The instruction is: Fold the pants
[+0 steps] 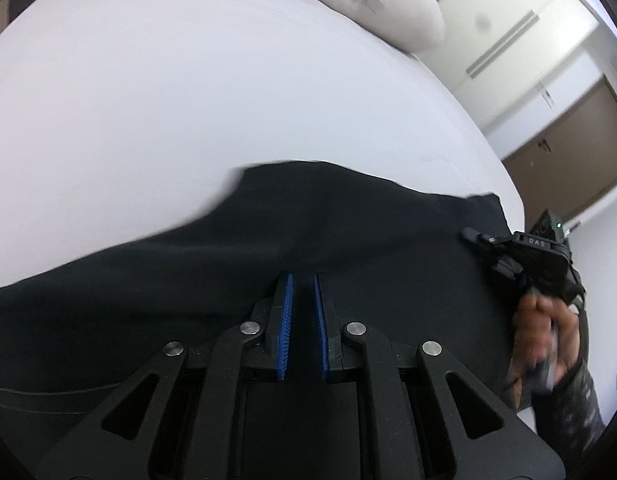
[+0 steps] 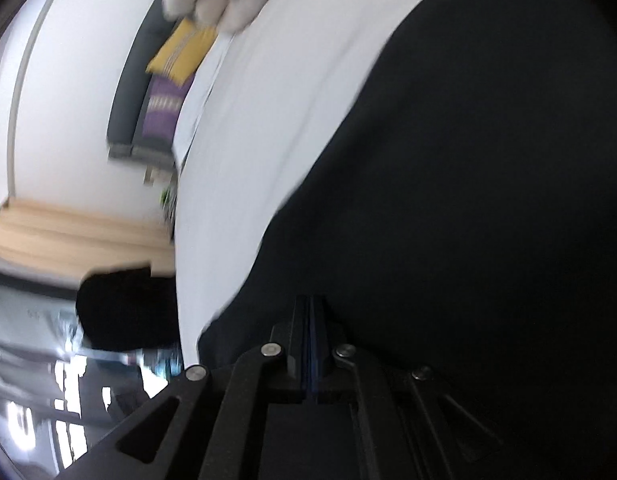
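Black pants [image 1: 328,224] lie spread on a white bed [image 1: 188,100]. My left gripper [image 1: 303,280] hovers over the pants with its blue pads a small gap apart and nothing between them. My right gripper [image 1: 474,235] shows at the pants' right edge in the left wrist view, held by a hand. In the right wrist view the right gripper [image 2: 311,300] has its jaws pressed together over the pants [image 2: 468,200]; whether cloth is pinched between them I cannot tell.
A pale pillow [image 1: 368,0] lies at the bed's far end. A brown door [image 1: 568,152] and white wall stand to the right. In the right wrist view a yellow cushion [image 2: 184,50] and a purple cushion [image 2: 164,108] sit beside the bed [image 2: 248,140].
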`<act>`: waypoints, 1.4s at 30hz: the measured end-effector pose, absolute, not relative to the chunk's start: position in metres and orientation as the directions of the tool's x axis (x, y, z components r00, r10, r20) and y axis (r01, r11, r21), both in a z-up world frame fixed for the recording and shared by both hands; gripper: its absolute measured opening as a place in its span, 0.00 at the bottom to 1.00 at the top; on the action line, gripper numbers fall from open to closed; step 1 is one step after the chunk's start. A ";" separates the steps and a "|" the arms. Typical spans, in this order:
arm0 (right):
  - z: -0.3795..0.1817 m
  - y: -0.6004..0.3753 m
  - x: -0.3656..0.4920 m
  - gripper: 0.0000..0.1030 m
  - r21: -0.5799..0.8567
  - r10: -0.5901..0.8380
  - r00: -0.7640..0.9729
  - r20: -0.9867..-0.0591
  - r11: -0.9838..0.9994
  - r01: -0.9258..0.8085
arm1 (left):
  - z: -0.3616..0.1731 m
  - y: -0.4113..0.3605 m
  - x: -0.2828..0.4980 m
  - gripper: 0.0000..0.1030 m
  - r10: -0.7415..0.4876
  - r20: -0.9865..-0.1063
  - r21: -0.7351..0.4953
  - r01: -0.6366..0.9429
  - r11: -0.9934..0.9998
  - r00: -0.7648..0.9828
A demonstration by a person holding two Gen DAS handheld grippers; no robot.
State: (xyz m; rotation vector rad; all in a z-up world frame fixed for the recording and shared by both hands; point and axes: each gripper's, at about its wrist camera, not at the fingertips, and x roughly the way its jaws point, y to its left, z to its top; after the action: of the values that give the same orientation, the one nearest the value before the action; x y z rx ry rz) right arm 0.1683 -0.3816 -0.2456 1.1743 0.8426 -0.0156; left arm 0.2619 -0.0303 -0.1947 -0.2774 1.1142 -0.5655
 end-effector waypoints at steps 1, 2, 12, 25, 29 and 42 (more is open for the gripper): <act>-0.245 -0.403 0.156 0.00 0.796 0.377 0.713 -0.591 0.417 0.439 | -0.193 -0.020 0.263 0.10 -0.542 -0.771 -0.470 0.276 0.838 0.334; -0.243 -0.420 0.153 0.00 0.783 0.333 0.725 -0.603 0.422 0.458 | -0.193 -0.007 0.261 0.10 -0.538 -0.769 -0.470 0.265 0.842 0.344; -0.212 -0.499 0.084 0.02 0.685 0.012 0.739 -0.673 0.387 0.618 | -0.180 0.114 0.212 0.09 -0.393 -0.784 -0.397 0.098 0.912 0.480; -0.226 -0.172 0.108 0.06 0.878 0.707 0.544 -0.452 0.459 0.133 | -0.160 0.055 0.129 0.09 -0.658 -0.591 -0.631 0.242 0.737 0.466; -0.254 -0.181 0.092 0.00 0.875 0.694 0.545 -0.471 0.447 0.187 | -0.194 0.041 0.125 0.09 -0.605 -0.698 -0.547 0.261 0.796 0.383; -0.260 -0.453 0.013 0.00 0.861 0.182 0.867 -0.464 0.323 0.393 | -0.205 0.048 0.117 0.09 -0.630 -0.674 -0.573 0.265 0.776 0.386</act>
State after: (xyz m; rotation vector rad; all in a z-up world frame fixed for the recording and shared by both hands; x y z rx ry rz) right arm 0.0125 -0.4530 -0.2597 1.2511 0.5394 -0.1475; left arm 0.1171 0.0480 -0.2048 -0.4062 1.0268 -0.5895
